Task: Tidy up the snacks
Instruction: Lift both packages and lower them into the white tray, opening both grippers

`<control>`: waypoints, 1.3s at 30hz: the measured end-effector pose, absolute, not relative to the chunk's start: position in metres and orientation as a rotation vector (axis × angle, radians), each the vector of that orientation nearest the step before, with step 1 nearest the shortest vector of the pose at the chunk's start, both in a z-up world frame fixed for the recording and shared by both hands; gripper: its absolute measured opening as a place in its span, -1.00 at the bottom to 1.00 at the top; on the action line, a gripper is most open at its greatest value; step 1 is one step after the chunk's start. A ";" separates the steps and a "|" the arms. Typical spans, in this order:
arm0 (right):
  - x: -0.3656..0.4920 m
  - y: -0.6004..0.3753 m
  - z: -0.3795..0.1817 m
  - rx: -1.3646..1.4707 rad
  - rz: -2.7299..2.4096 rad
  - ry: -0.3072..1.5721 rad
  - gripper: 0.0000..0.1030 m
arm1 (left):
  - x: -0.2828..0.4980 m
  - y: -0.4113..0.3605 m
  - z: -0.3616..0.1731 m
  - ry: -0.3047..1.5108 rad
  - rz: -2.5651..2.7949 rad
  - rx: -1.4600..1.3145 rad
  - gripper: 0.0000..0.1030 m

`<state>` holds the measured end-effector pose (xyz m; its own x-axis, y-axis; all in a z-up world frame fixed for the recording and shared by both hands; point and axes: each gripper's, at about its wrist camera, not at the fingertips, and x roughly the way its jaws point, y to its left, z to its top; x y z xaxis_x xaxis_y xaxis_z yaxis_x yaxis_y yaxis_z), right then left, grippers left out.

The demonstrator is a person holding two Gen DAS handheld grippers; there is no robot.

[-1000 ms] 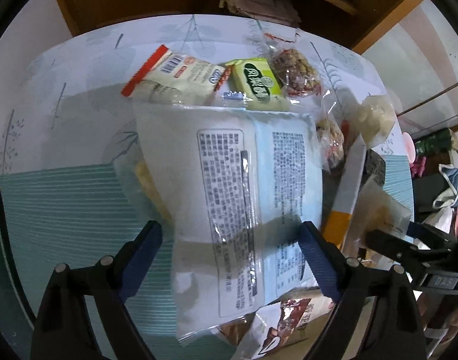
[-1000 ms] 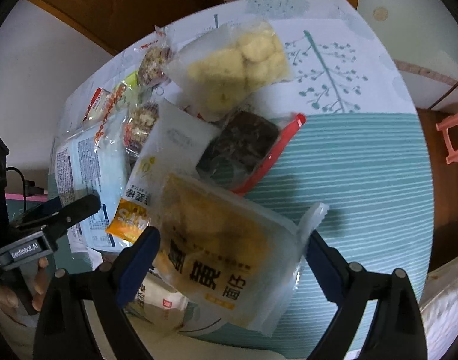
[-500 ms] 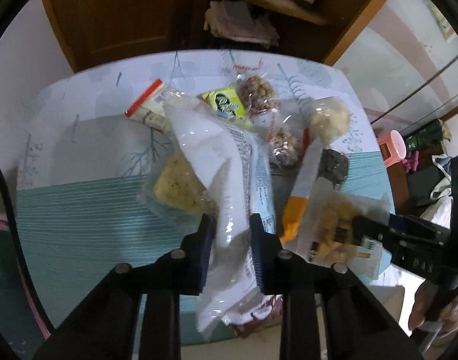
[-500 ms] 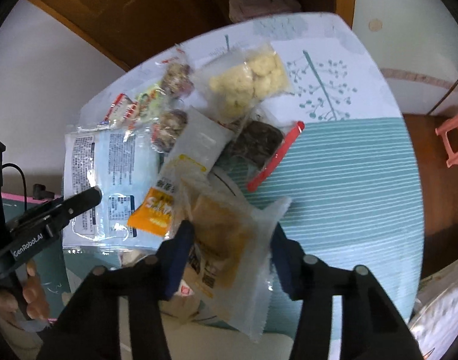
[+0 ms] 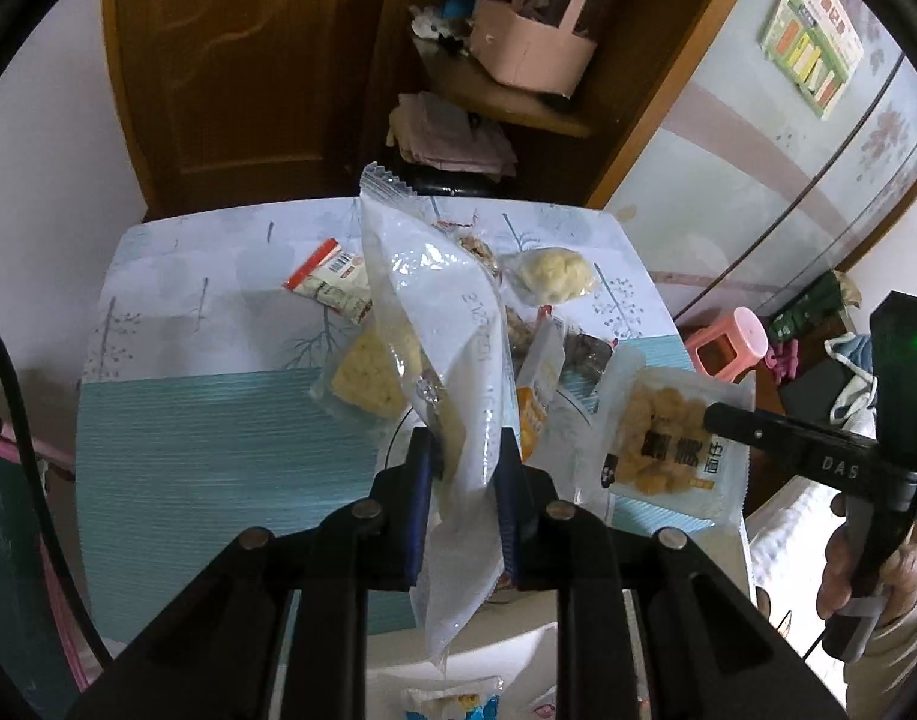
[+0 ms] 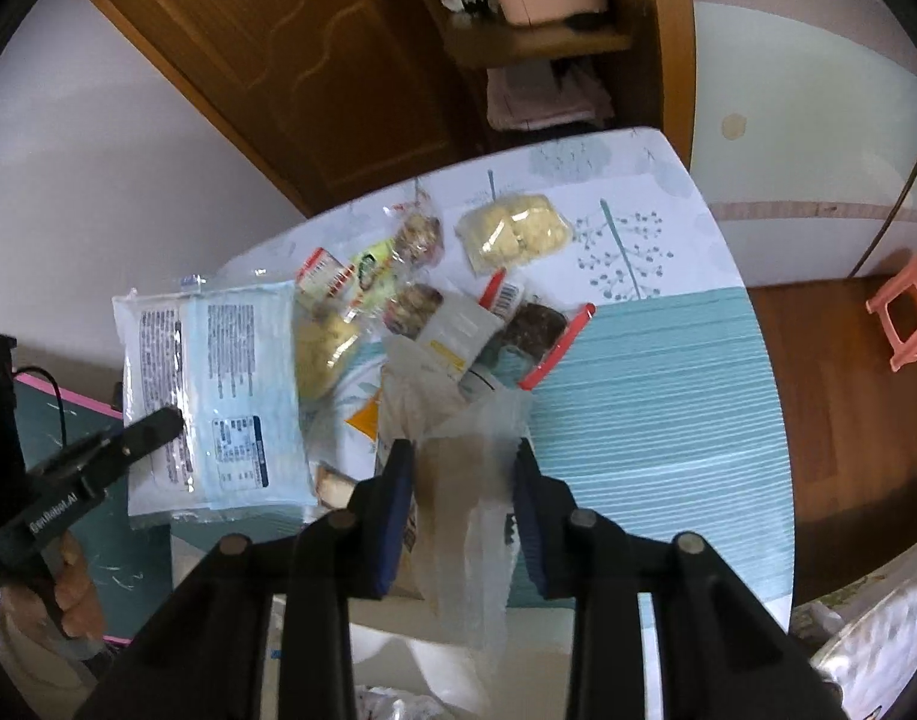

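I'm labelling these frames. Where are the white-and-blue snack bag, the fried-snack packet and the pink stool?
white-and-blue snack bag (image 6: pixel 212 396): right wrist view, printed back panel.
fried-snack packet (image 5: pixel 662 438): left wrist view, clear window.
pink stool (image 6: pixel 905 312): right wrist view, seat.

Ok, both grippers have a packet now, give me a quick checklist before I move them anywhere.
1. Left gripper shut on the white packet: ok.
2. Right gripper shut on the clear packet: ok.
3. White packet lifted off the pile: ok; it hangs sideways, edge-on.
4. Clear packet off the table: ok, seen from the left wrist.
5. Nothing stuck to either packet: cannot tell.
6. Drop-off spot in view: cannot tell.
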<state>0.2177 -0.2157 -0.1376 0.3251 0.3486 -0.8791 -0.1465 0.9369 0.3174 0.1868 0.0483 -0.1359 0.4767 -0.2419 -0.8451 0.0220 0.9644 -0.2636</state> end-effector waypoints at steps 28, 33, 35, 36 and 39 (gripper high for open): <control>0.048 -0.215 0.019 0.129 0.490 0.921 -0.42 | 0.000 0.003 0.004 0.876 -0.152 -0.072 -0.65; 0.023 -0.209 -0.005 0.075 0.504 0.997 -0.42 | -0.027 -0.012 -0.027 0.987 -0.171 -0.031 -0.65; 0.017 -0.208 -0.019 0.056 0.508 1.035 -0.42 | -0.036 -0.018 -0.043 1.031 -0.177 -0.012 -0.65; 0.014 -0.207 -0.027 0.045 0.508 1.057 -0.42 | -0.040 -0.021 -0.052 1.059 -0.182 -0.001 -0.65; 0.008 -0.205 -0.050 0.015 0.509 1.109 -0.42 | -0.050 -0.026 -0.071 1.108 -0.186 0.021 -0.65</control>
<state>0.0081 -0.2046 -0.0502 0.3435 0.3990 -0.8502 -0.3838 0.8859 0.2606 -0.0498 -0.0265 -0.0714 0.4325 -0.1387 -0.8909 0.1601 0.9842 -0.0755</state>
